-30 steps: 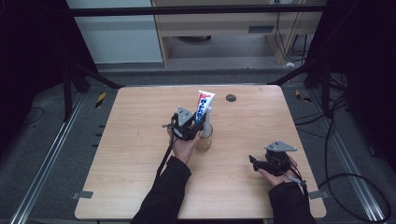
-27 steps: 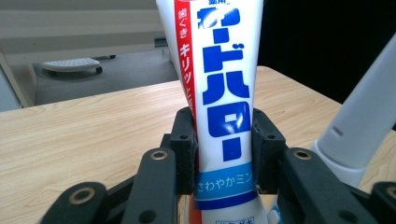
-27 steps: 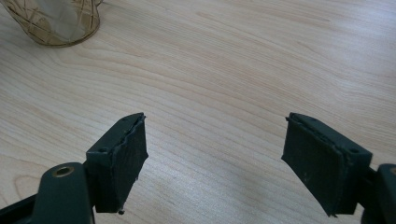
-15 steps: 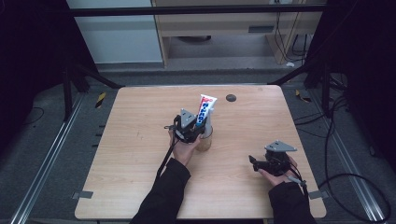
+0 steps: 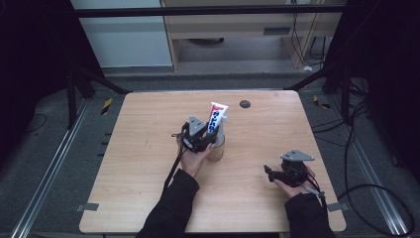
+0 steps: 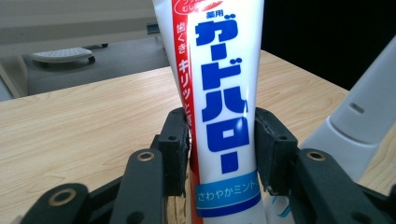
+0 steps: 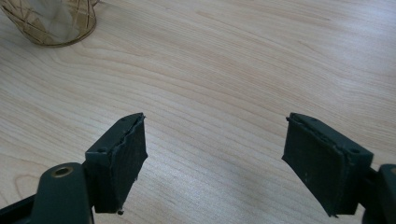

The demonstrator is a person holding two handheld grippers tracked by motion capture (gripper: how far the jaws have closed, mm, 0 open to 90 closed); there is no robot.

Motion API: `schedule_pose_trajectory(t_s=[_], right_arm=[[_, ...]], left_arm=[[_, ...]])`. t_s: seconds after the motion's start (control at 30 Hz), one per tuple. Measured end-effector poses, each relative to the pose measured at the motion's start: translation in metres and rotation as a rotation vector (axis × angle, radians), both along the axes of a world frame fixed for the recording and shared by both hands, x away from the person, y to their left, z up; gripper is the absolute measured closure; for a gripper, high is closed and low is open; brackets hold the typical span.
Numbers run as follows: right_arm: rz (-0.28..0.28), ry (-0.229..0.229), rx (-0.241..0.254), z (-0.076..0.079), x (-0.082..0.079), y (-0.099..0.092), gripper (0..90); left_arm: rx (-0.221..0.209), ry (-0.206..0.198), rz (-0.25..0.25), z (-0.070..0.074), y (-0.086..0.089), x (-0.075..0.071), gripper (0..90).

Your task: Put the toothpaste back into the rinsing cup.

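Observation:
A white toothpaste tube [image 5: 217, 115] with blue and red print stands upright in a gold-patterned glass cup [image 5: 216, 152] near the table's middle. My left gripper [image 5: 213, 134] reaches in from the left around the tube. In the left gripper view the tube [image 6: 224, 93] stands between the two black pads [image 6: 271, 154]; the jaws have just been opening and lie close along its sides without squeezing it. A white handle [image 6: 355, 121] leans to the tube's right. My right gripper [image 5: 271, 173] hovers open over bare wood at the front right, its jaws [image 7: 215, 163] wide apart and holding nothing.
A small black round disc [image 5: 244, 103] lies near the far edge of the wooden table [image 5: 124, 173]. The cup [image 7: 51, 21] stands at the top left of the right gripper view. Dark frame struts and cables surround the table.
The tube's top sits slightly lower than a second ago. Both hands have kept their places.

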State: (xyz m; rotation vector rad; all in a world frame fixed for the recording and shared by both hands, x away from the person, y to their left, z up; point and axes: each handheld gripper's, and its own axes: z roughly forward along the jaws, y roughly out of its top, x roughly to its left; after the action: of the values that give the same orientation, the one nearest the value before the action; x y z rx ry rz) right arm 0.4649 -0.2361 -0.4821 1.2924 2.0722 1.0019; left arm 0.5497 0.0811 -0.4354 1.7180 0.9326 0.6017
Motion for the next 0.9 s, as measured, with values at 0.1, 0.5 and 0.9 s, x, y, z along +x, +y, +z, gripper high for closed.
schedule_pose_trajectory(t_s=[0.1, 0.5, 0.9], right_arm=[[0.0, 0.0, -0.001, 0.0, 0.0, 0.0, 21.1], [-0.001, -0.001, -0.001, 0.0, 0.0, 0.0, 21.2], [-0.005, 0.0, 0.0, 0.0, -0.001, 0.001, 21.1]], left_arm=[[0.004, 0.0, 0.001, 0.0, 0.001, -0.001, 57.6], [0.043, 0.02, -0.012, -0.007, 0.012, -0.011, 54.5], [0.047, -0.032, -0.007, 0.011, 0.027, -0.029, 52.0]])
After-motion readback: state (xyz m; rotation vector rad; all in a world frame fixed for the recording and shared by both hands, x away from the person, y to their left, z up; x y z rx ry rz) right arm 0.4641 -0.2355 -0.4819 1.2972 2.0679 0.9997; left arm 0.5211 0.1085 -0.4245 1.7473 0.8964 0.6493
